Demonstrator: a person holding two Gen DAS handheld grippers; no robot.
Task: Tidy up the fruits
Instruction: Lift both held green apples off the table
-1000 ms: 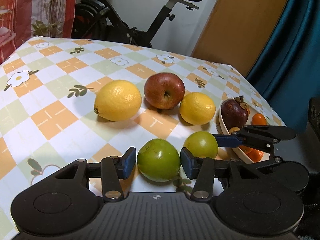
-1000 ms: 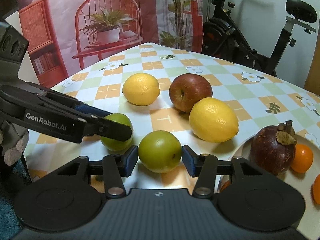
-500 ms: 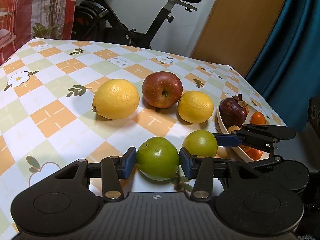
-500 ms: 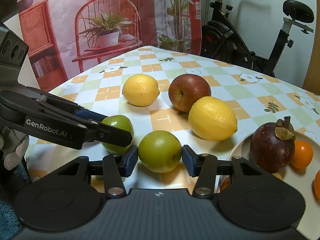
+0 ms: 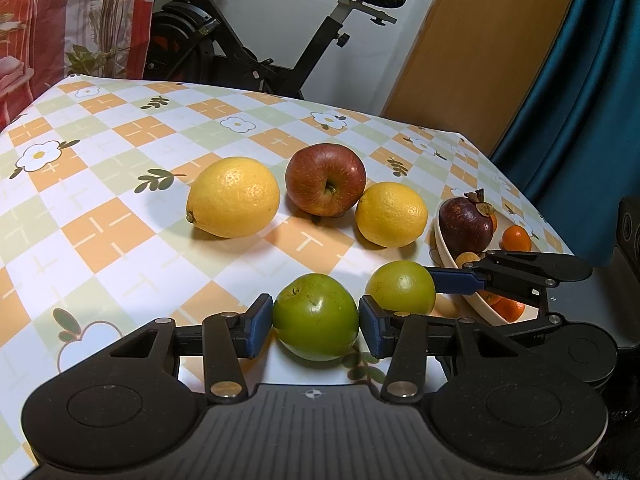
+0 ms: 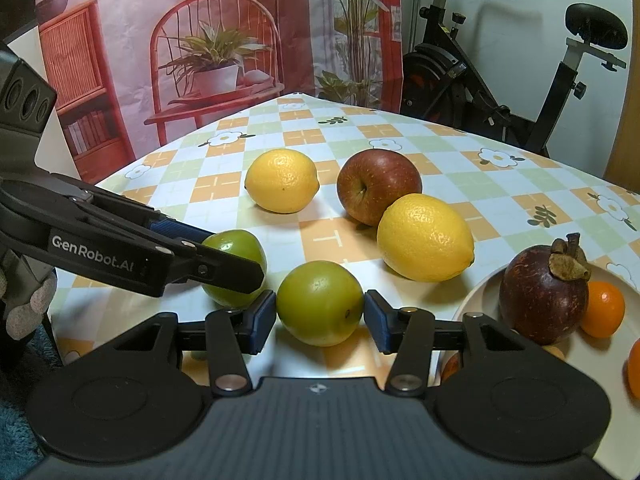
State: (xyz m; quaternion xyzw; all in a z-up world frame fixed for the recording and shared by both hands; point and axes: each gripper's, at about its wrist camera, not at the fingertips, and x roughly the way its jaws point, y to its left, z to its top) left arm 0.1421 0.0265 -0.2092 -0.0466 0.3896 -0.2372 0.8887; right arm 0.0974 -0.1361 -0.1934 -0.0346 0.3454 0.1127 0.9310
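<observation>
Beyond the counter we see an exercise bike, a white wall, a teal curtain and a printed backdrop.

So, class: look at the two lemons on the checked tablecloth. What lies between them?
A red apple lies between the left lemon and the right lemon, set slightly further back; both wrist views show it.

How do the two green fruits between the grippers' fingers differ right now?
The darker green fruit sits between the left gripper fingers; the paler green fruit sits between the right gripper fingers. The paler one is yellower with a small dark speck, and lies nearer the white dish; the darker one shows a stem dimple on top. Both are round, similar in size, clamped by blue pads and low over the checked tablecloth.
</observation>
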